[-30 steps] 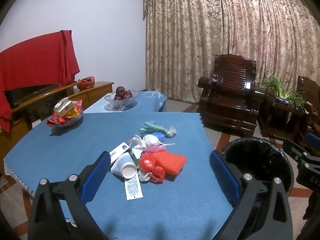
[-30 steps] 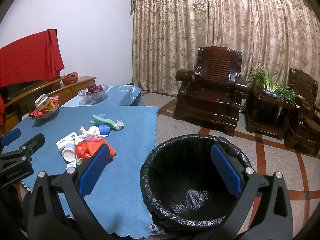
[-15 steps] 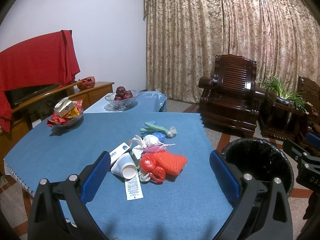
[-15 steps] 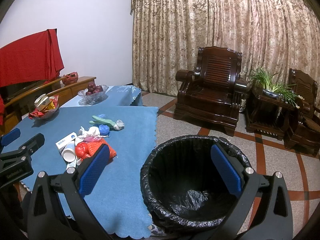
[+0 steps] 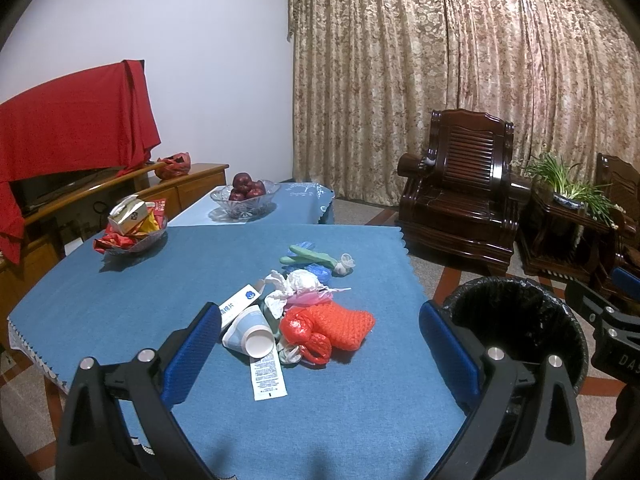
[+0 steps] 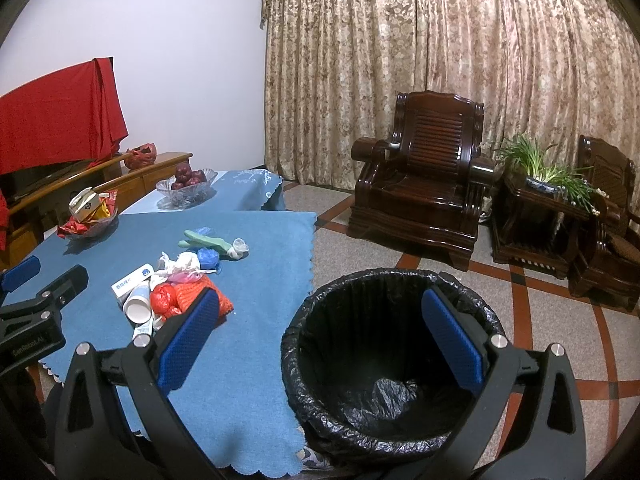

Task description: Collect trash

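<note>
The left gripper is wide open and holds nothing. Its two blue fingers sit low in the frame, one on each side of a pile of trash on the bench, which has a blue cloth on it.

In the middle of the left wrist view, the pile has a white paper cup lying on its side. Just right of it is a red plastic bag touching an orange net bag. A white paper slip lies flat below the cup. Above the cup is a small white and blue box. Next to that are crumpled white tissues. Higher up lie some blue wrappers and a green thing.

The right gripper is wide open too, with nothing in it. Its fingers hang over a bin with a black bag at the lower middle of the right wrist view. The bin stands on the floor just beside the bench.

At the upper left of the bench sit a bowl of snacks and a glass bowl of red fruit. A dark wooden chair stands by the curtain.
</note>
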Motion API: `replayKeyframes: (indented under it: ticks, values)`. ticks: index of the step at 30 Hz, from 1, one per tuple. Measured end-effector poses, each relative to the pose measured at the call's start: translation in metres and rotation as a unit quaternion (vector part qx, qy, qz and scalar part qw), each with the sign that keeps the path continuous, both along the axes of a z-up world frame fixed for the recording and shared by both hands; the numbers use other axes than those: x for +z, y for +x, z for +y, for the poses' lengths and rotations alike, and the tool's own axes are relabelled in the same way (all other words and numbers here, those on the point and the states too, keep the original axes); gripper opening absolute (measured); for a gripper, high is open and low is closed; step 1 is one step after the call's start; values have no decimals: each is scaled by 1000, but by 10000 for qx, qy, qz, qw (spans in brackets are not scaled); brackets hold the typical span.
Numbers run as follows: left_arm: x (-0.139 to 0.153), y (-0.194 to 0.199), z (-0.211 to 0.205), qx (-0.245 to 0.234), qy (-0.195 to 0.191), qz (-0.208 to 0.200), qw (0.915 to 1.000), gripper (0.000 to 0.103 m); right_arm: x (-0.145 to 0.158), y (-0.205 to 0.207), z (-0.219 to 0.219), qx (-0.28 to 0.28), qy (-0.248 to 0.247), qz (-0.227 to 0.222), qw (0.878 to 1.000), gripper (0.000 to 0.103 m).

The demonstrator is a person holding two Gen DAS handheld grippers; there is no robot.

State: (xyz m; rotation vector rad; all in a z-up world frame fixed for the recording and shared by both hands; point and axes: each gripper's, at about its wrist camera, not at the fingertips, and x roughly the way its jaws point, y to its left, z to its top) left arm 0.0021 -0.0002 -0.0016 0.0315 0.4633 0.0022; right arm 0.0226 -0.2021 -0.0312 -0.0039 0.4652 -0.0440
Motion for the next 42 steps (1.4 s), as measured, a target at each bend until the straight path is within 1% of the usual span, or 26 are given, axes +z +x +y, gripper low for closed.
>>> replayKeyframes:
  ticks: [8, 10, 27, 34, 42]
  values:
    - [-4, 4, 3, 2, 3, 0, 10000, 97, 1, 0, 0, -4, 14, 9, 10000, 98]
    - [-4, 4, 3, 0, 1, 2, 10000, 97, -5, 1, 0, -3, 19, 13, 10000, 98]
    - [-4, 3, 2, 3, 2, 6, 10000, 97, -4, 2, -1, -5, 26, 25, 10000, 98]
    - [-5, 4, 3, 3, 0, 10, 10000, 97, -21, 7, 5, 6, 34, 46, 10000, 98]
    - [-7, 6, 7, 3, -3, 21, 10000, 97, -23, 8, 7, 4, 36, 59, 10000, 98]
